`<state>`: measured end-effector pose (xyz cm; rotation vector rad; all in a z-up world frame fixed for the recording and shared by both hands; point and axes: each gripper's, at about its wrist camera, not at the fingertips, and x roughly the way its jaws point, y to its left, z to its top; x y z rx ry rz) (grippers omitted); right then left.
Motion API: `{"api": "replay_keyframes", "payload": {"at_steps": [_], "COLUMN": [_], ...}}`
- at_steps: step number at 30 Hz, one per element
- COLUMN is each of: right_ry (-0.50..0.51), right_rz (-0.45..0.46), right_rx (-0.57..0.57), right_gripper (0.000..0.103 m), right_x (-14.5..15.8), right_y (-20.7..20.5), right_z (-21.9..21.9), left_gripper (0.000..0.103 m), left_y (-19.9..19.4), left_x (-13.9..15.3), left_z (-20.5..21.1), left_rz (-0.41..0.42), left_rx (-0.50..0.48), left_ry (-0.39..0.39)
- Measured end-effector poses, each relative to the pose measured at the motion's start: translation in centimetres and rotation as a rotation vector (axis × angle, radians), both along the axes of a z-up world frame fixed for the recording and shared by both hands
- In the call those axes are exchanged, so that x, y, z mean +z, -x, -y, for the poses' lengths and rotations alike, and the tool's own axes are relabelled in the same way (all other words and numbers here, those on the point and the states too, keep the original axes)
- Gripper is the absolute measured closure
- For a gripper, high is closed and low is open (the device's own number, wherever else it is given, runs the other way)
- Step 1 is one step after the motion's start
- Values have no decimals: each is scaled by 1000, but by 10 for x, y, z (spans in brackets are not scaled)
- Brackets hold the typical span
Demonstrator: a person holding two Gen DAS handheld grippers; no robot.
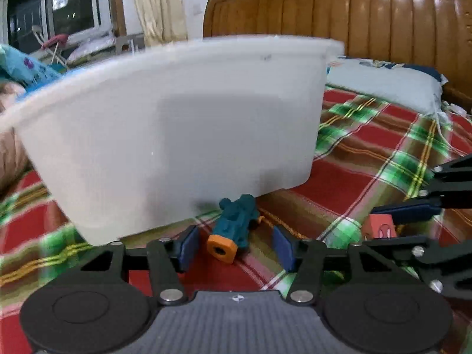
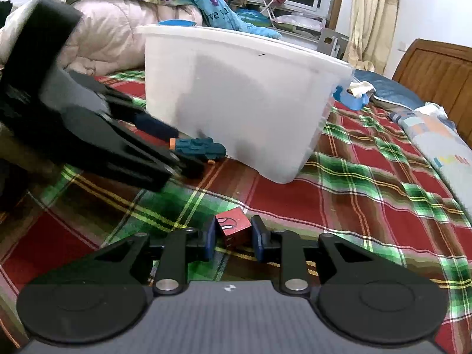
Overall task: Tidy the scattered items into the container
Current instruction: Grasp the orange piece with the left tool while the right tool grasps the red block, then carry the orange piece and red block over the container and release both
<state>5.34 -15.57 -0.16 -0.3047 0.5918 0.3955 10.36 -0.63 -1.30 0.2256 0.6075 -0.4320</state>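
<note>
A large white plastic tub (image 1: 177,129) stands on the plaid bed cover; it also shows in the right wrist view (image 2: 236,100). A teal toy with an orange end (image 1: 233,227) lies at the tub's foot, also seen in the right wrist view (image 2: 197,147). My left gripper (image 1: 236,246) is open, its pads on either side of the toy's orange end without touching it. A red cube with a face print (image 2: 233,230) lies on the cover, also in the left wrist view (image 1: 380,225). My right gripper (image 2: 233,237) has its pads against both sides of the cube.
The red and green plaid cover (image 2: 354,194) spreads to the right. A wooden headboard (image 1: 354,17) and pillow (image 1: 389,85) lie behind. A pink quilt (image 2: 106,35) is piled left of the tub. A blue item (image 2: 351,96) lies beside the tub.
</note>
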Motion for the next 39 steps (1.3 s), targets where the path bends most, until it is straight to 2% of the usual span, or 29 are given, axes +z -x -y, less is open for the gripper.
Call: {"api": "replay_keyframes", "payload": {"at_steps": [2,3,4,7,12,17,22,30,36,39], "right_ry": [1,3,3,15,27,41,69,51,48,30], "right_rz": [0,0,0,7,21,88,212,345,375,337], "right_rx": [-5,-8,-7,-4,-31,-25,4,14,9,-4], "right_gripper": [74,74,74,75,75,75,75,75,75,75], "right_x": [1,2,2,5,14,40,80,135,148,145], "right_y": [-1,-2,-2,-3,-7,-7,-1,-20,-57,-81], "right_z": [-1,-2,-2,-4,-6,-10,-18,-26,-34,-38], "left_gripper": [59,73,73,73,74,74,74,74,74,74], "left_y": [-2,-2,1,14,32,43,46,17,-27,-52], "left_x": [-1,1,3,12,44,86,130,172,171,165], "left_z": [-1,-4,-7,-5,-9,-19,-26,-42,-48,-46], "left_rz": [-37,-69,-76,-47,7,89,156,225,222,191], "left_rx": [19,31,40,-1,-41,-40,-28,61,139,174], "left_ry": [47,83,91,38,51,117,196,241,197,159]}}
